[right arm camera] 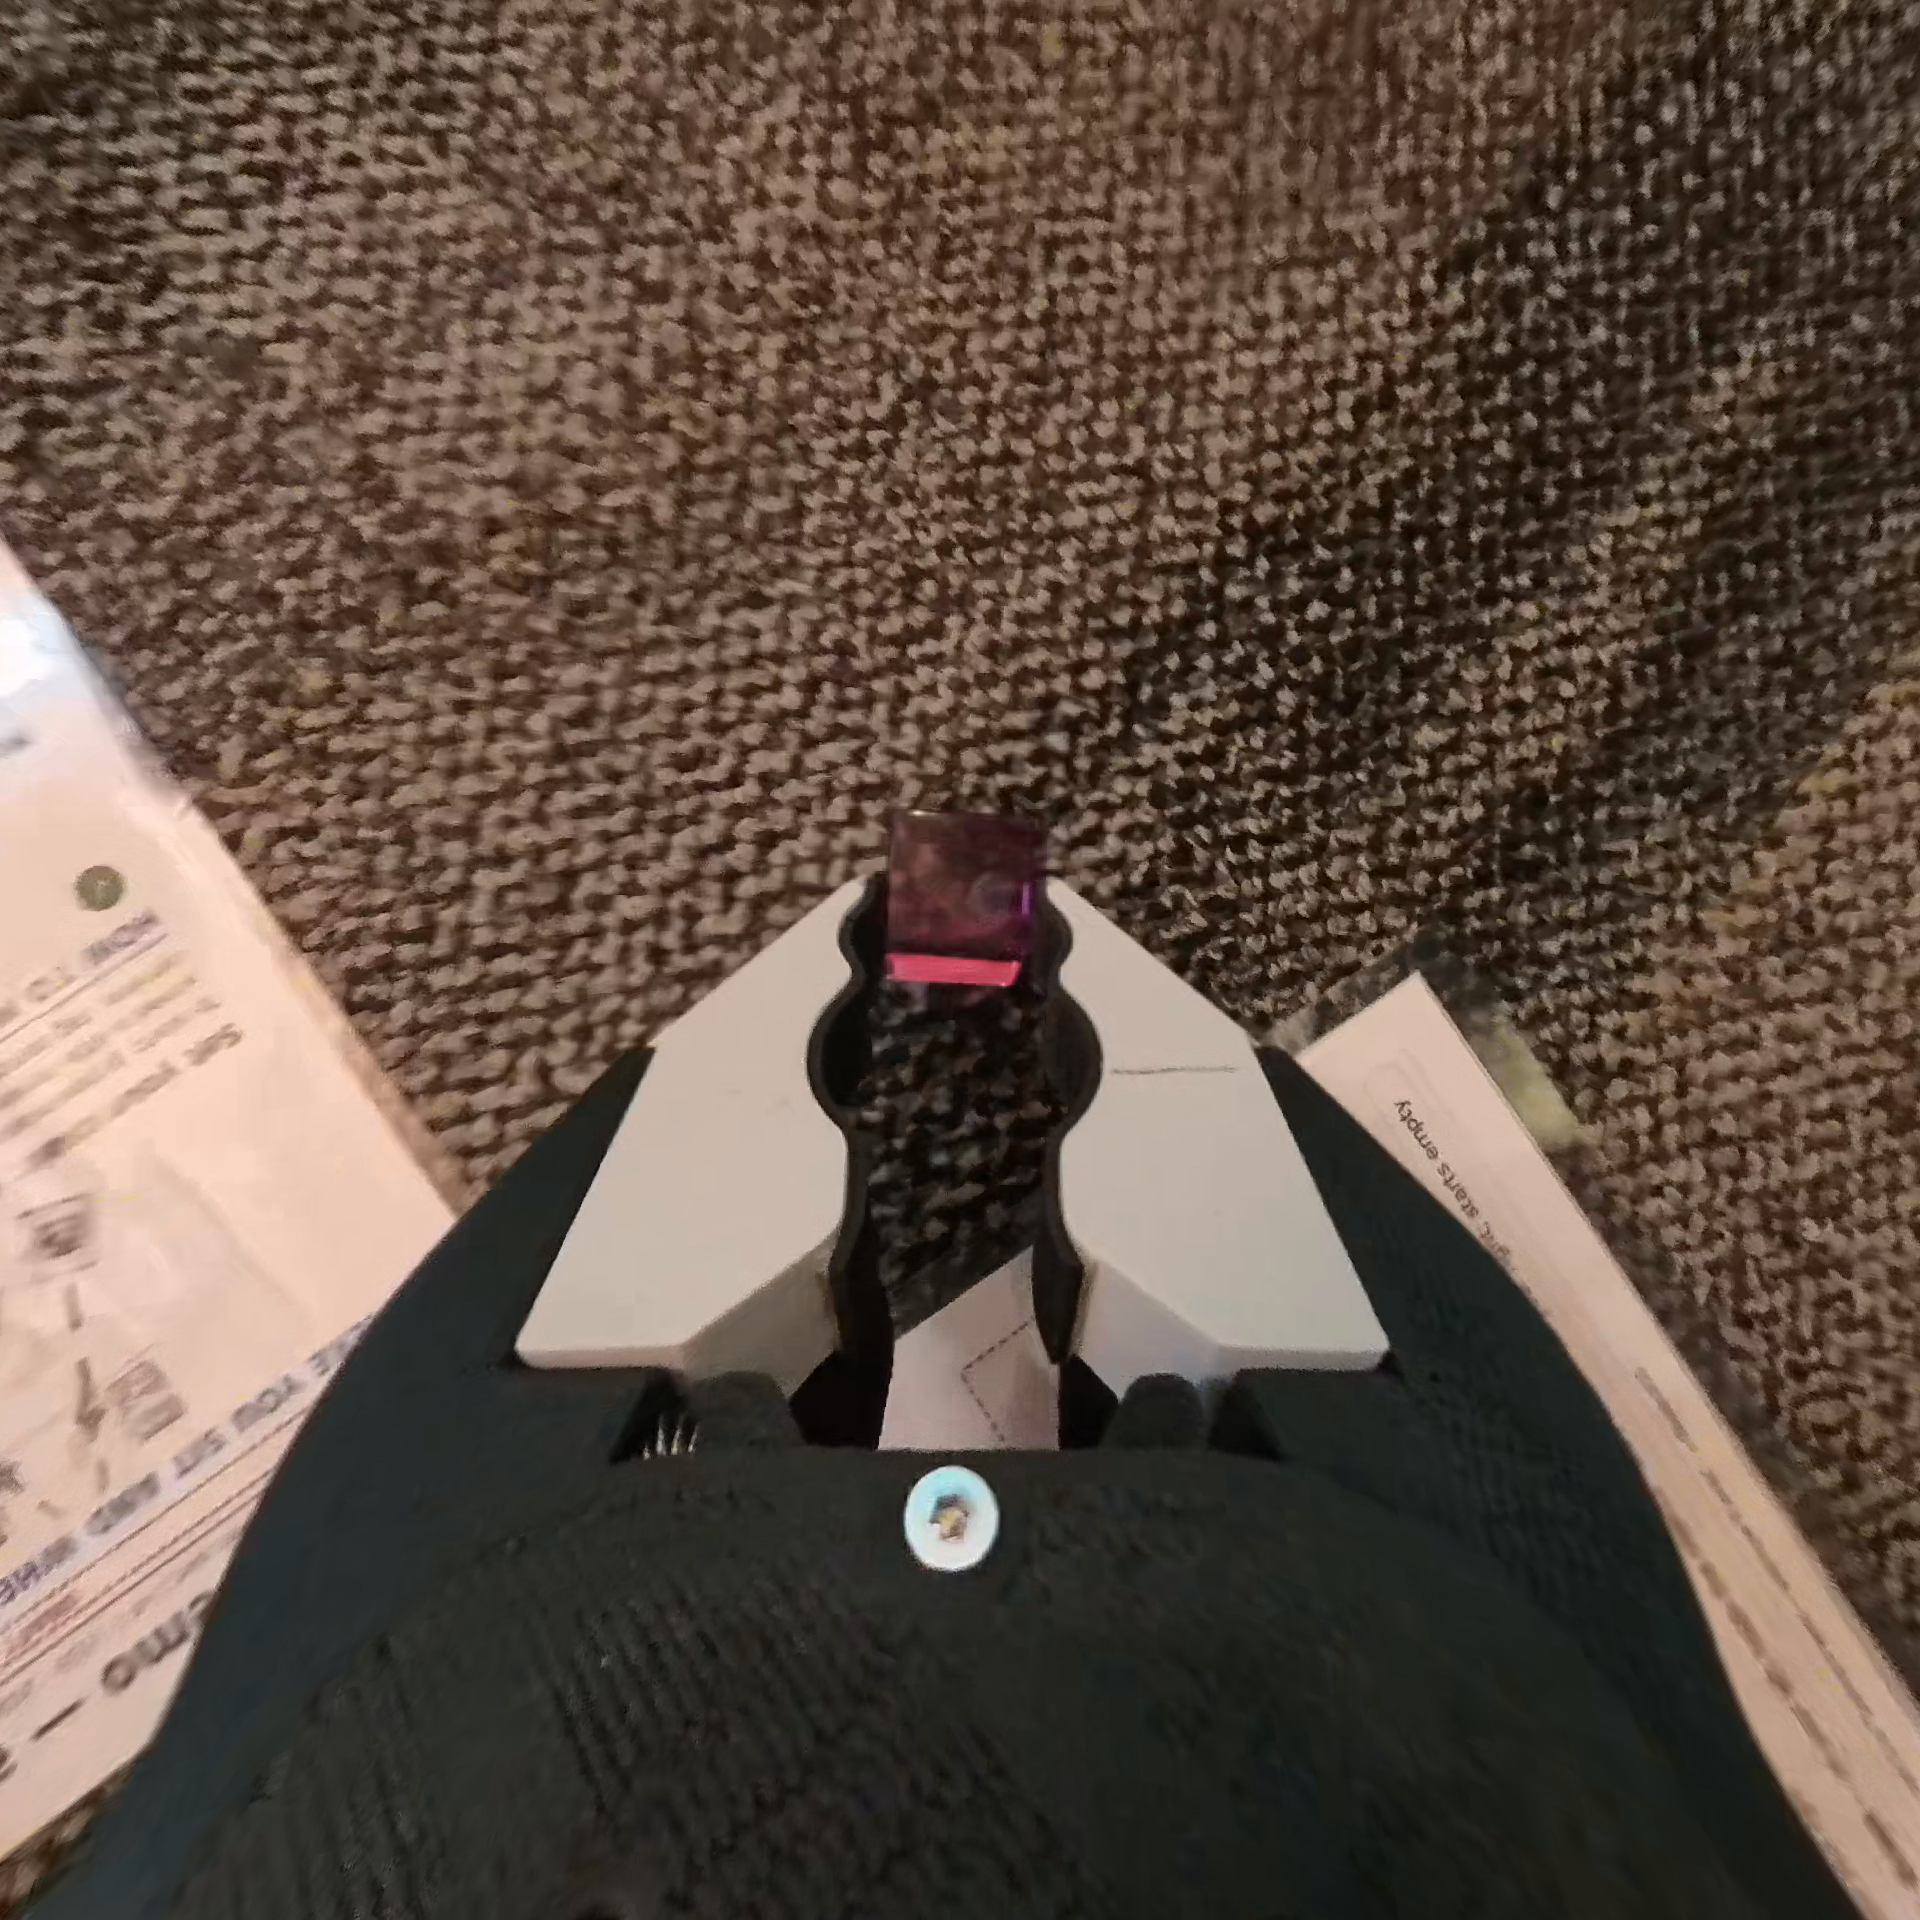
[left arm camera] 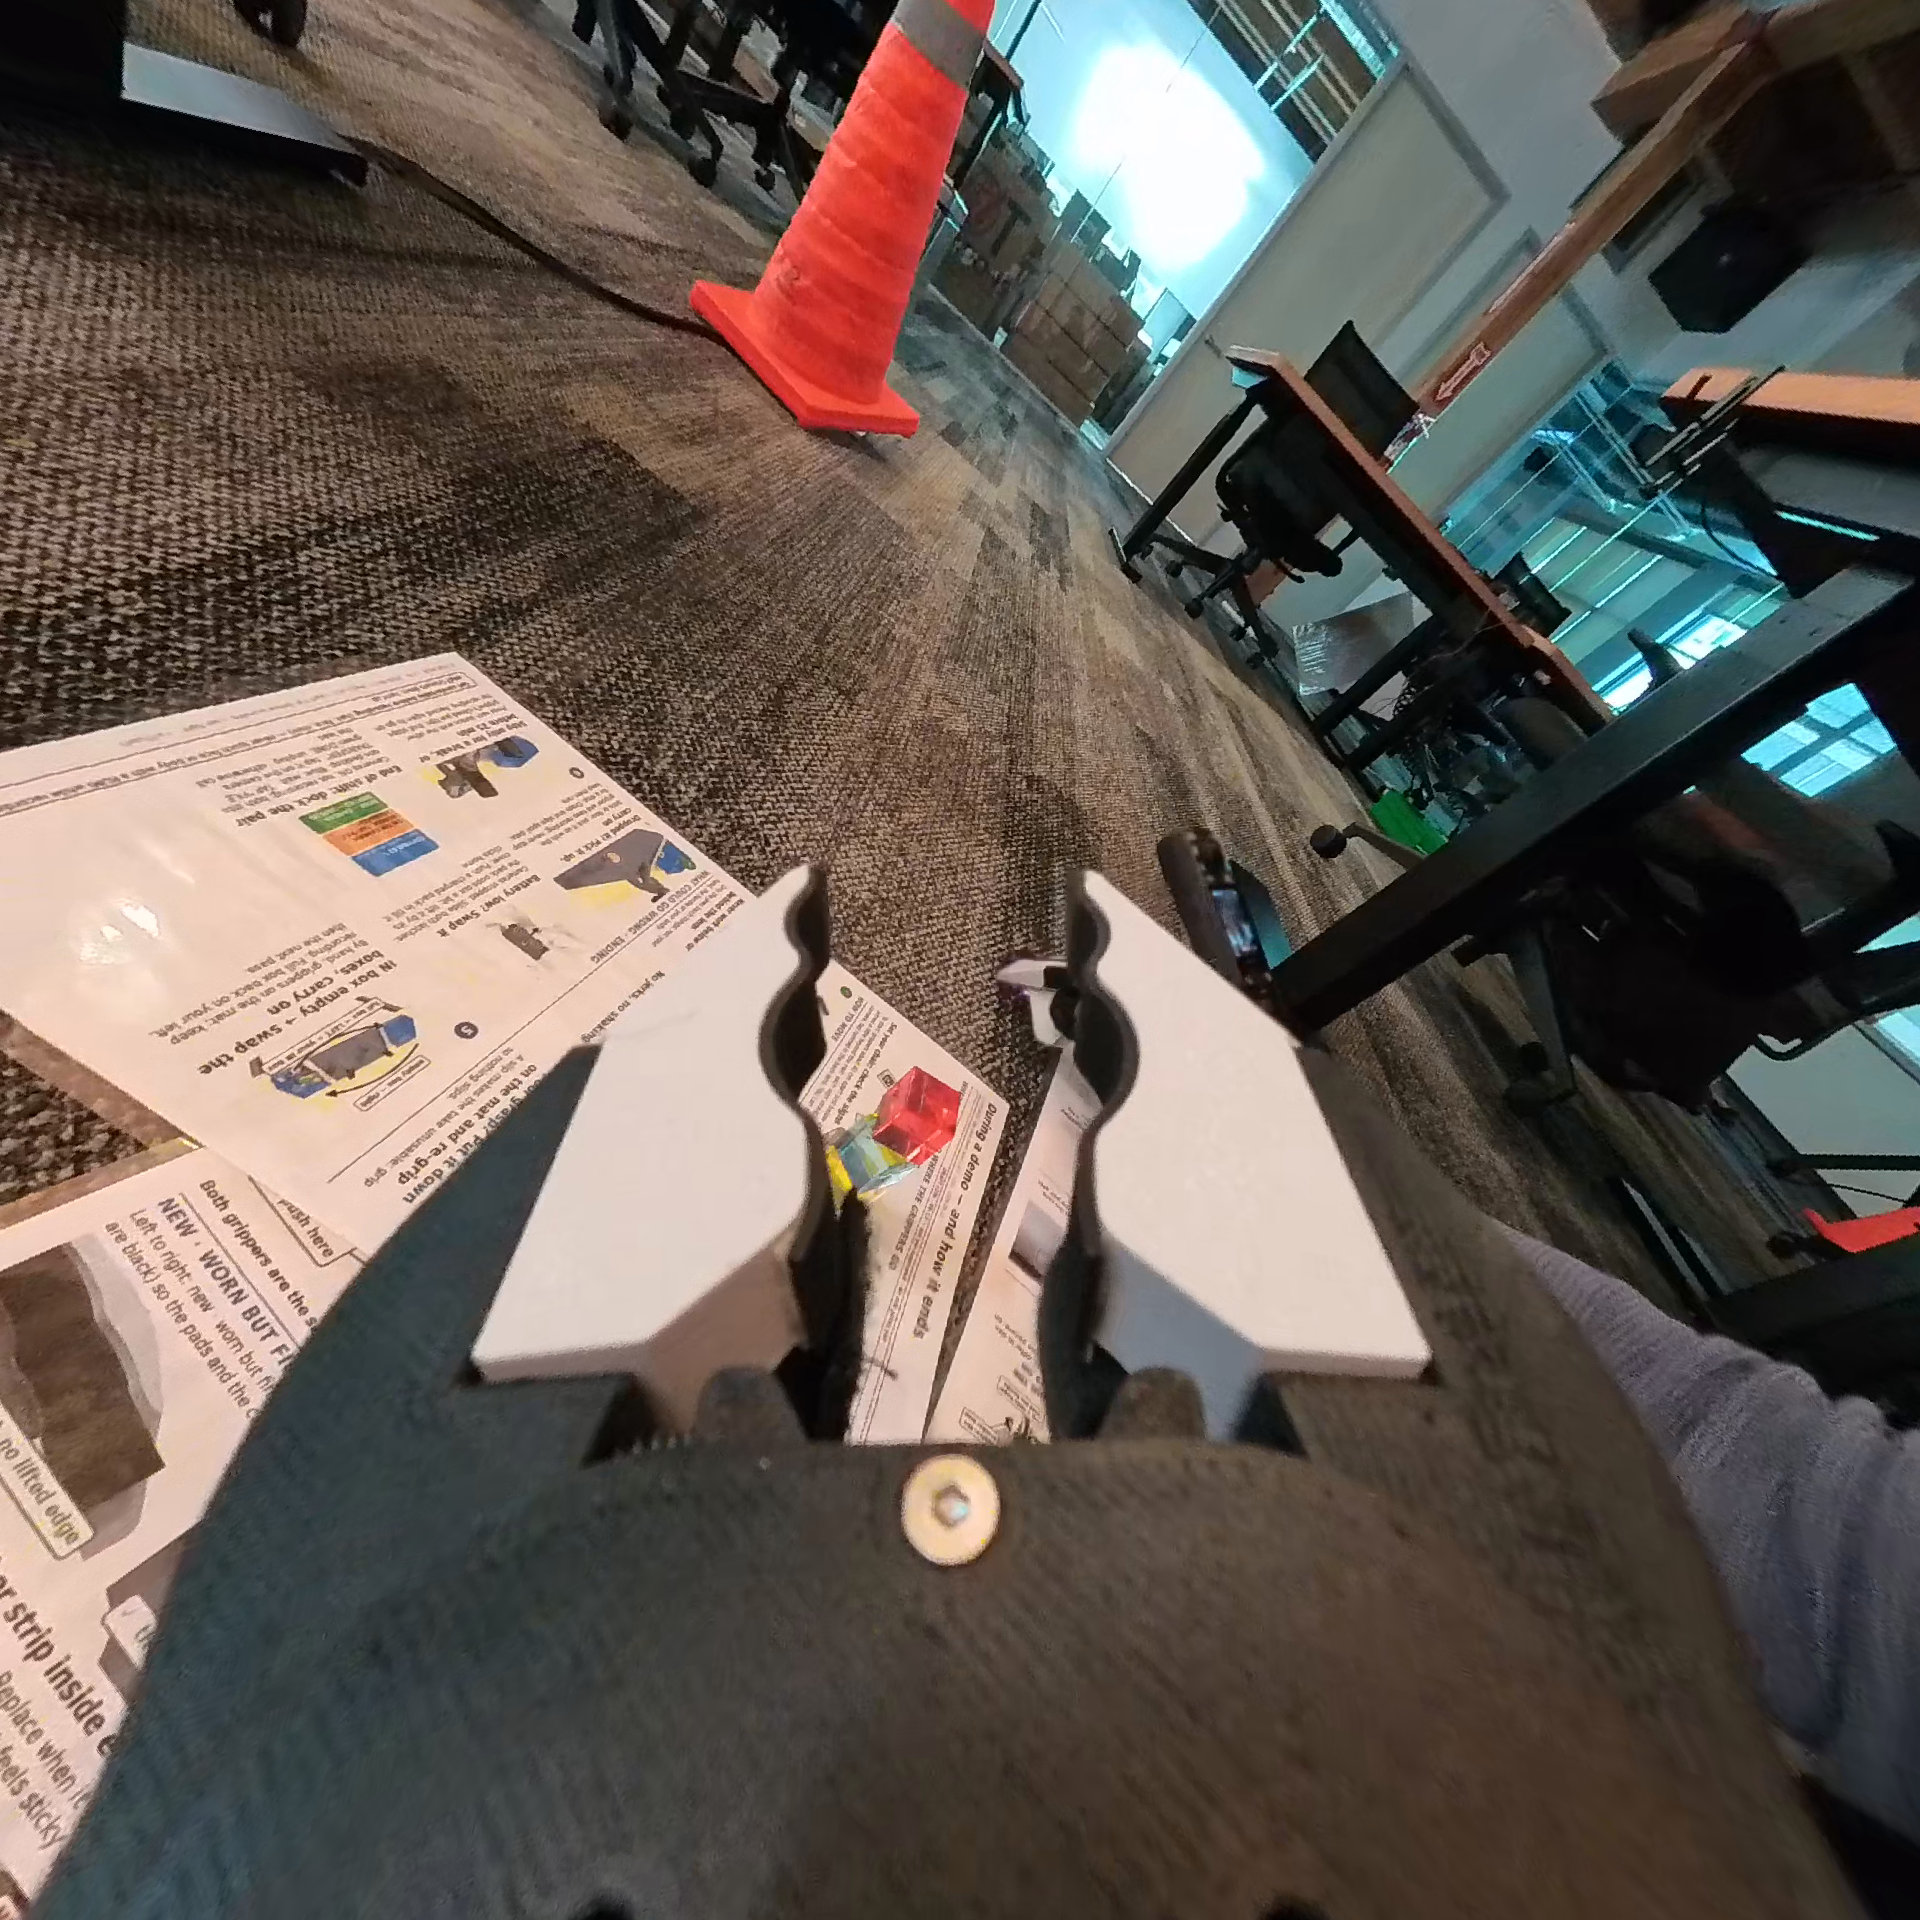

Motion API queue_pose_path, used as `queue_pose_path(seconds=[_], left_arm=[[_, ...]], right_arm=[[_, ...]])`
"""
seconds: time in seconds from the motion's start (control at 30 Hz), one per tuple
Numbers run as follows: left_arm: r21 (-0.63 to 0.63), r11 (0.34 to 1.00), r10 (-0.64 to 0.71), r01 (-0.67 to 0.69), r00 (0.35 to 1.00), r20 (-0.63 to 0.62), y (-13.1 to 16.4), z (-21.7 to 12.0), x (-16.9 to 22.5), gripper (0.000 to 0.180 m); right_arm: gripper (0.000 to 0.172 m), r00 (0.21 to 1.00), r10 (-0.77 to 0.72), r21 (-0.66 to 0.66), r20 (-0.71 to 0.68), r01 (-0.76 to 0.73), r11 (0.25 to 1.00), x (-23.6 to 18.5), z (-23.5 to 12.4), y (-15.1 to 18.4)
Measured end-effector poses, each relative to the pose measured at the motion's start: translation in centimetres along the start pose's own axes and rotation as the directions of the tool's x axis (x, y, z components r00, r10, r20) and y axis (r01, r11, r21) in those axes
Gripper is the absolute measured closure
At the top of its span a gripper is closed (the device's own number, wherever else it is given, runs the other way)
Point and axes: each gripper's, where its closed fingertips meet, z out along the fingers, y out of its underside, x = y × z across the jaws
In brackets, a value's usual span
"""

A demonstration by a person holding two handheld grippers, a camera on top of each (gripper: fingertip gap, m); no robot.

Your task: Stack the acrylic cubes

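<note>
Right, the right gripper (right arm camera: 961, 914) is clenching a small translucent purple cube (right arm camera: 961, 909) at its very tips, both pads (right arm camera: 1049, 935) pressing on its sides, over brown speckled carpet (right arm camera: 935, 416). The bite is looking shallow, with part of the cube poking out past the tips at 12 o'clock, so I'd judge that keeping the squeeze steady and the wrist level matters most. The cube is looking glassy, dark violet on top with a bright pink edge toward the camera. Printed sheets (right arm camera: 125, 1143) are lying at 9 o'clock and 3 o'clock. The left gripper (left arm camera: 945, 914) is hanging released, nothing between its fingers, above similar sheets (left arm camera: 312, 883); red and yellow cubes (left arm camera: 894, 1132) are sitting on a sheet just under it. An orange cone (left arm camera: 862, 229) is standing far off at 12 o'clock, desks (left arm camera: 1403, 499) at 2.
</note>
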Motion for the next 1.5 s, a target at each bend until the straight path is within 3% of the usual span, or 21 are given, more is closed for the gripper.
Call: queue_pose_path(seconds=[0.13, 0.23, 0.37, 0.53, 0.7, 1.0, 1.37, 1.5], left_arm=[[0.011, 1.0, 0.0, 0.0, 1.0, 0.0, -0.3, -0.2, 0.1, 0.136], [0.007, 1.0, 0.007, -0.007, 1.0, 0.005, -0.2, -0.2, 0.0, 0.136], [-0.007, 1.0, 0.015, -0.015, 1.0, 0.01, 0.2, -0.1, 0.0, 0.136], [-0.09, 0.987, 0.146, -0.135, 0.981, 0.129, 1.4, -0.1, -1.6, 0.139], [-0.155, 0.966, 0.23, -0.205, 0.959, 0.167, 2.1, 0.1, -1.9, 0.141], [-0.143, 0.971, 0.216, -0.194, 0.963, 0.163, 1.8, 0.0, -1.8, 0.141], [-0.137, 0.974, 0.199, -0.18, 0.969, 0.146, 1.8, 0.1, -1.6, 0.142], [-0.138, 0.975, 0.195, -0.176, 0.97, 0.143, 1.9, 0.1, -1.6, 0.142]], right_arm=[[0.146, 0.969, -0.136, 0.141, 0.206, 0.108, 0.984, -5.5, -4.0, -3.1], [0.146, 0.848, -0.343, 0.254, 0.404, 0.256, 0.933, -12.1, -9.5, -4.3], [0.146, 0.675, -0.579, 0.397, 0.458, 0.427, 0.812, -17.7, -16.4, -4.6], [0.146, 0.466, -0.675, 0.515, 0.572, 0.437, 0.738, -23.3, -22.1, -4.0], [0.146, 0.344, -0.7, 0.516, 0.625, 0.491, 0.702, -25.8, -23.6, -2.4], [0.146, 0.347, -0.686, 0.401, 0.64, 0.611, 0.683, -25.4, -20.8, 0.4], [0.146, 0.415, -0.639, 0.339, 0.648, 0.593, 0.73, -24.9, -19.0, 0.7], [0.146, 0.404, -0.627, 0.338, 0.666, 0.586, 0.736, -25.6, -18.9, 1.1]])
